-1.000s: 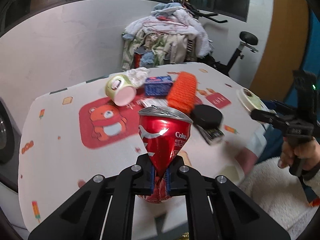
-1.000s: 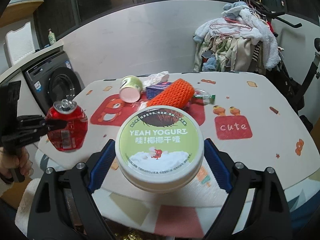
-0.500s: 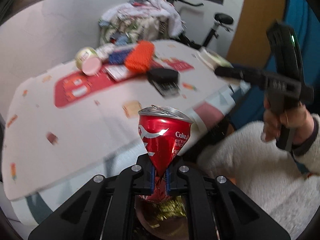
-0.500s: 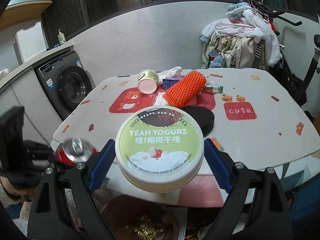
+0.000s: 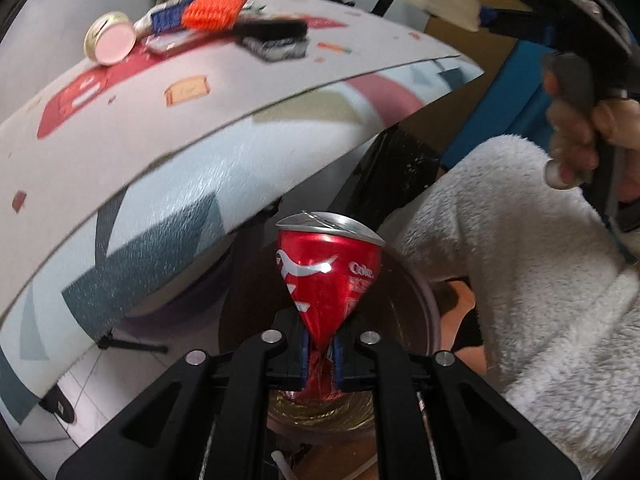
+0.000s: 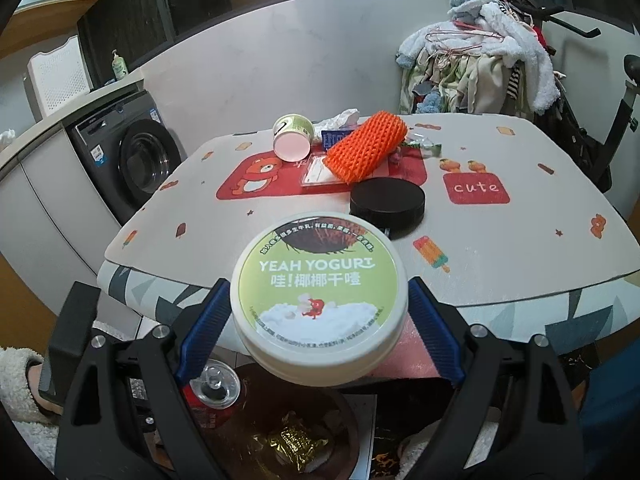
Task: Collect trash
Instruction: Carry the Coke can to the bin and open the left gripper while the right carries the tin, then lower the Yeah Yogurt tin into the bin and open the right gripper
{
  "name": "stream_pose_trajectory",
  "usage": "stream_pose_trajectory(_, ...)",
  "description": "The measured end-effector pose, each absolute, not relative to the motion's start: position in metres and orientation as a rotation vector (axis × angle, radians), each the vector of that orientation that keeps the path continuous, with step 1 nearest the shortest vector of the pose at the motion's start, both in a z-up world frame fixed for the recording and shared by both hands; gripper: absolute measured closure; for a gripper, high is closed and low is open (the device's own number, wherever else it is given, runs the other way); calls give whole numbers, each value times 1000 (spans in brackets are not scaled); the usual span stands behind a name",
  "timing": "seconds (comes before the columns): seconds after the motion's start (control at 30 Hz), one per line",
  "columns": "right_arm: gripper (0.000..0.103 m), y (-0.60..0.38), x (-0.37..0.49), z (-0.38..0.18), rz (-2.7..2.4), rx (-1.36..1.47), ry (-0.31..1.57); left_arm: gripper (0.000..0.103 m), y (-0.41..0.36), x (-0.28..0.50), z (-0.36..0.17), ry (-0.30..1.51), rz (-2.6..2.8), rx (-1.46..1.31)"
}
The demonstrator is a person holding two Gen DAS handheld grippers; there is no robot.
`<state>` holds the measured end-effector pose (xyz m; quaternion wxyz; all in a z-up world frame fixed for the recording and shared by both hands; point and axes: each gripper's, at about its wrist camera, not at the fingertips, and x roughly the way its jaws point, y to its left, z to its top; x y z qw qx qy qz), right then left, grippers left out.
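Your left gripper [image 5: 320, 354] pinches the crushed cola can [image 5: 328, 276] over the bin [image 5: 424, 320], your right gripper [image 6: 320, 312] clamps the yogurt tub [image 6: 320, 300], and several scraps wait mid-table [image 6: 500, 232].

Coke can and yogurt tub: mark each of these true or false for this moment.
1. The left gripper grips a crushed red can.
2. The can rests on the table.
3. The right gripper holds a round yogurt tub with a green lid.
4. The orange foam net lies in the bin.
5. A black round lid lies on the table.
1. True: the left gripper pinches the crushed Coke can near its bottom end.
2. False: it is held off the table, above the bin.
3. True: the right gripper clamps the yogurt tub.
4. False: the orange foam net lies on the table.
5. True: the black round lid sits near the net.
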<state>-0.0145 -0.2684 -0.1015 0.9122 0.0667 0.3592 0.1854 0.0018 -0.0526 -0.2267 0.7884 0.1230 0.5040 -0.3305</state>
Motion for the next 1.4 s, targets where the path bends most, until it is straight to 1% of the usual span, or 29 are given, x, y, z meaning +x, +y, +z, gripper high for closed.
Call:
stream_pose_trajectory(0.03, 16, -267, -14, -103, 383, 134, 746, 59, -52, 2, -225, 1082, -703, 260)
stream_pose_trajectory(0.07, 16, -266, -14, -104, 384, 132, 749, 40, -49, 2, -222, 1063, -697, 247)
stream_pose_trajectory(0.1, 16, -265, -14, -105, 386, 131, 751, 37, -44, 2, -214, 1019, -700, 215)
stream_pose_trajectory(0.17, 16, -263, -15, -106, 391, 129, 752, 35, -37, 2, -204, 986, -696, 181)
stream_pose_trajectory(0.2, 16, -262, -15, -107, 393, 126, 754, 31, -33, 3, -198, 962, -673, 169)
stream_pose_trajectory(0.23, 16, -260, -16, -108, 395, 121, 755, 30, -29, 3, -192, 935, -653, 158)
stream_pose_trajectory(0.3, 16, -259, -17, -111, 396, 111, 757, 22, -20, 0, -179, 880, -611, 138)
stream_pose_trajectory(0.4, 16, -256, -20, -118, 403, 102, 763, 17, -6, -7, -161, 798, -549, 132)
stream_pose_trajectory(0.5, 16, -252, -25, -128, 417, 98, 780, 14, 6, -13, -148, 732, -484, 135)
stream_pose_trajectory(0.6, 16, -244, -32, -138, 433, 77, 789, 12, 21, -19, -139, 690, -435, 108)
stream_pose_trajectory(0.8, 16, -223, -43, -159, 484, 38, 838, 11, 40, -29, -138, 661, -363, 63)
stream_pose_trajectory(1.0, 16, -198, -51, -177, 527, -40, 908, 10, 44, -34, -139, 632, -315, 56)
stream_pose_trajectory(1.27, 16, -168, -54, -220, 546, -197, 1083, 10, 45, -27, -148, 667, -299, 42)
stream_pose_trajectory(1.4, 16, -162, -52, -238, 543, -228, 1169, 10, 48, -25, -150, 674, -291, 26)
